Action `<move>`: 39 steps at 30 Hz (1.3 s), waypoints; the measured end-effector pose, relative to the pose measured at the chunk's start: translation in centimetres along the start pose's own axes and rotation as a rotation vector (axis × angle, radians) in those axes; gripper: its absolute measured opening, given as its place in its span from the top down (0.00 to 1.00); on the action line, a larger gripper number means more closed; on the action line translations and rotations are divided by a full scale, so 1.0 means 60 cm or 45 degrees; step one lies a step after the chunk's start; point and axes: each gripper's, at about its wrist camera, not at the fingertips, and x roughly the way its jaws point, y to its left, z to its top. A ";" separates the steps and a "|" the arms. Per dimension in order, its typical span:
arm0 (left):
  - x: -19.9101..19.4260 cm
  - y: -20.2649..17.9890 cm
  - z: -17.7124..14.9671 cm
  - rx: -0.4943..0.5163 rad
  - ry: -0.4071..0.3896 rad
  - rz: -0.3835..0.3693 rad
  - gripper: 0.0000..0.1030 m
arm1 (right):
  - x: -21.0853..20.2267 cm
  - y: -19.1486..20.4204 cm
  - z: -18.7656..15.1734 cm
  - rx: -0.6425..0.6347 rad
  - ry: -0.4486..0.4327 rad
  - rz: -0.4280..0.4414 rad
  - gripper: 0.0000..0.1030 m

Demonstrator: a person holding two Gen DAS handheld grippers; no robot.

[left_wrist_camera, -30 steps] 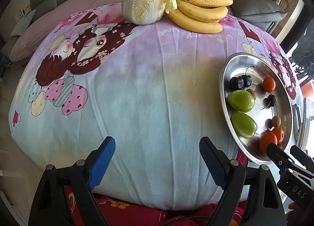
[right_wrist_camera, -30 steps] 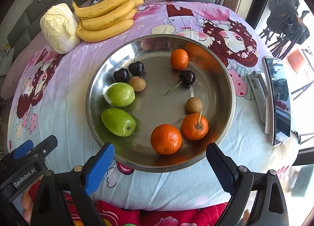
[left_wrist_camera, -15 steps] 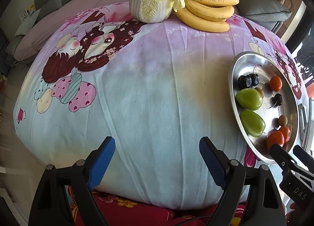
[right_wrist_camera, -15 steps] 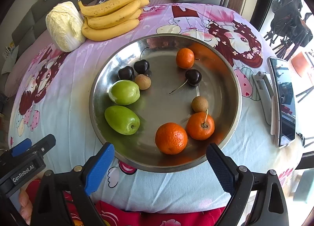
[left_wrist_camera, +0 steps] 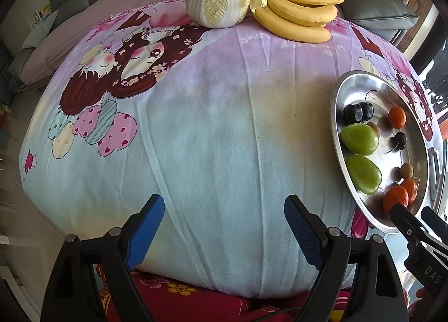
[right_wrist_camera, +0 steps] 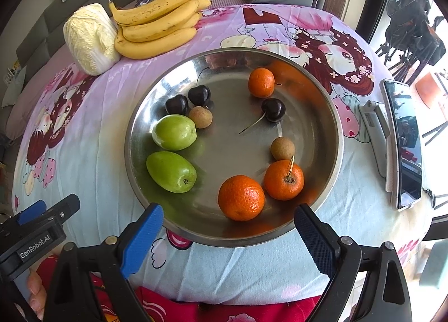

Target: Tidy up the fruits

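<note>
Both the left gripper (left_wrist_camera: 224, 227) and right gripper (right_wrist_camera: 228, 238) are wide open and empty, and the round fruits in the metal bowl (right_wrist_camera: 330, 115) just ahead of the right one could roll away if nudged.

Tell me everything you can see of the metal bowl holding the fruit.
The metal bowl is round, shallow and shiny, apparently steel, mirroring the orange fruit on its inner wall. It sits upright on the cartoon tablecloth, right of the bare cloth in the left view. Inside lie three oranges, three dark cherries, two green fruits and two small brown ones. Neither tongs touch it.
</note>
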 end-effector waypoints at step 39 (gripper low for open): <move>0.010 0.006 0.000 -0.035 0.041 0.006 0.15 | 0.000 -0.001 0.000 0.002 0.002 0.000 0.06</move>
